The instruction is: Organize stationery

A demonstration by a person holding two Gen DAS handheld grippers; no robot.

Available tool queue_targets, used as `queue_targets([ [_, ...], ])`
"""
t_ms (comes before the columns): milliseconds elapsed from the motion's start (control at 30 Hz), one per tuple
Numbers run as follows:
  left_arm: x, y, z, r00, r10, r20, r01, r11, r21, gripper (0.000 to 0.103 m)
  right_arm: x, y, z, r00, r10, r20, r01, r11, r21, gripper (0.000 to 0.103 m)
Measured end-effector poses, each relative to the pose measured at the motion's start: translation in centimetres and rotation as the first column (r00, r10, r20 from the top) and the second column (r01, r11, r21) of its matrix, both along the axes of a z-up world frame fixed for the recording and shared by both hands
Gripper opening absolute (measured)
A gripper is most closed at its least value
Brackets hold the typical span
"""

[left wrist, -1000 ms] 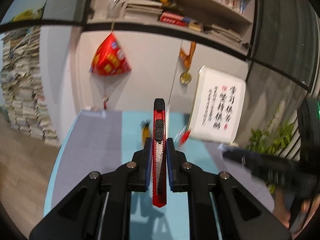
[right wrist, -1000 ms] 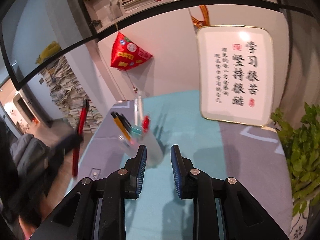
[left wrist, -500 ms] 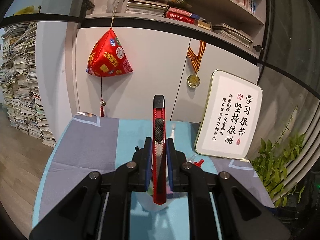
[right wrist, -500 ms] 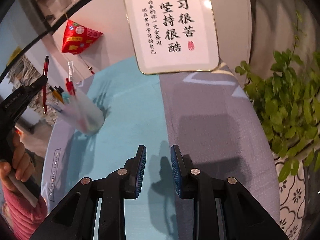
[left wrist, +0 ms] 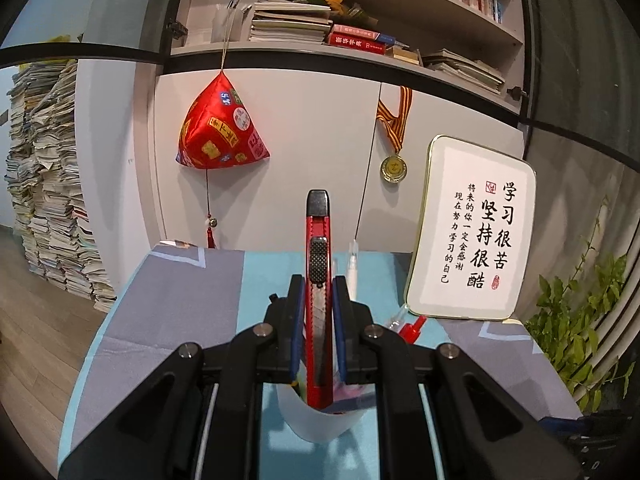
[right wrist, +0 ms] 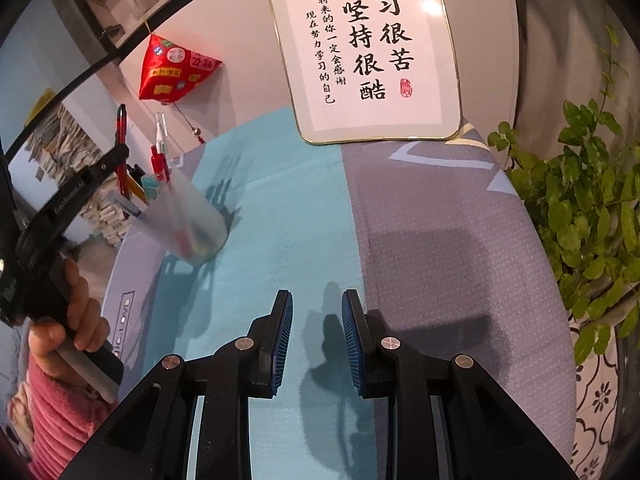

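We are now lowering the red utility knife [left wrist: 319, 300], clamped in our left gripper [left wrist: 318, 320], into the frosted pen cup [right wrist: 188, 216], where a second ago it hovered above the surface [right wrist: 440, 220]; our right gripper [right wrist: 316, 336] is hanging narrowly parted, holding nothing.

- the left claw [left wrist: 318, 312] was closed, its two blue-padded fingers [left wrist: 295, 328] pressed flat against either side of what it held.
- it pointed forward and roughly level, the black linkage arms drawn in close to each other.
- in the right wrist view, the person's left hand [right wrist: 66, 320] gripped the handle of the left claw [right wrist: 120, 156], fingers wrapped round it, with a pink sleeve at the wrist.
- the right claw [right wrist: 316, 340] was tilted downward, holding nothing, its blue pads [right wrist: 284, 338] parted with a clear gap between them.
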State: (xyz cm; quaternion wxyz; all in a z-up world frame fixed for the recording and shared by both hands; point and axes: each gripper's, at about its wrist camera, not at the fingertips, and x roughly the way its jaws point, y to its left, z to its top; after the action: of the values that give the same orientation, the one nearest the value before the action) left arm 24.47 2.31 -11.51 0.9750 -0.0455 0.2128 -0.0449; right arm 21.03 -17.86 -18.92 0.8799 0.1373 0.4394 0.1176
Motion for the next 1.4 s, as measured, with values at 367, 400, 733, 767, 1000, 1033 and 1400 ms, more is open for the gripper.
queue_targets([
  [367, -0.6, -0.2, -0.4, 1.000, -0.002, 0.008, 0.002, 1.000, 0.018, 0.012, 0.0, 0.2, -0.1, 1.000, 0.013, -0.010, -0.013, 1.000, 0.004, 0.025],
  [400, -0.5, -0.1, -0.5, 1.000, -0.003, 0.002, 0.003, 1.000, 0.016, 0.012, 0.0, 0.2, -0.1, 1.000, 0.012, -0.011, -0.012, 1.000, 0.007, 0.025],
  [733, -1.3, 0.7, 0.1, 1.000, -0.012, -0.010, 0.012, 1.000, -0.020, 0.014, 0.1, 0.4, -0.3, 0.999, 0.024, -0.023, -0.024, 1.000, 0.007, 0.025],
  [767, -1.4, 0.9, 0.3, 1.000, -0.010, -0.011, 0.010, 1.000, -0.025, 0.014, 0.1, 0.5, -0.3, 0.999, 0.025, -0.023, -0.024, 1.000, 0.007, 0.025],
  [1000, -2.1, 2.0, 1.3, 0.997, -0.049, -0.053, 0.045, 0.996, -0.072, 0.063, 0.3, 0.9, -0.5, 0.999, 0.034, -0.030, -0.034, 0.999, 0.009, 0.025],
  [1033, -2.1, 2.0, 1.5, 0.996, -0.063, -0.058, 0.058, 0.995, -0.075, 0.060, 0.3, 1.0, -0.5, 0.999, 0.034, -0.032, -0.033, 0.999, 0.011, 0.025],
  [1400, -3.9, 1.5, -0.7, 0.972, -0.135, -0.194, 0.141, 0.990, 0.020, 0.044, 0.0, 0.3, -0.7, 0.999, 0.026, -0.034, -0.025, 0.999, 0.022, 0.026],
])
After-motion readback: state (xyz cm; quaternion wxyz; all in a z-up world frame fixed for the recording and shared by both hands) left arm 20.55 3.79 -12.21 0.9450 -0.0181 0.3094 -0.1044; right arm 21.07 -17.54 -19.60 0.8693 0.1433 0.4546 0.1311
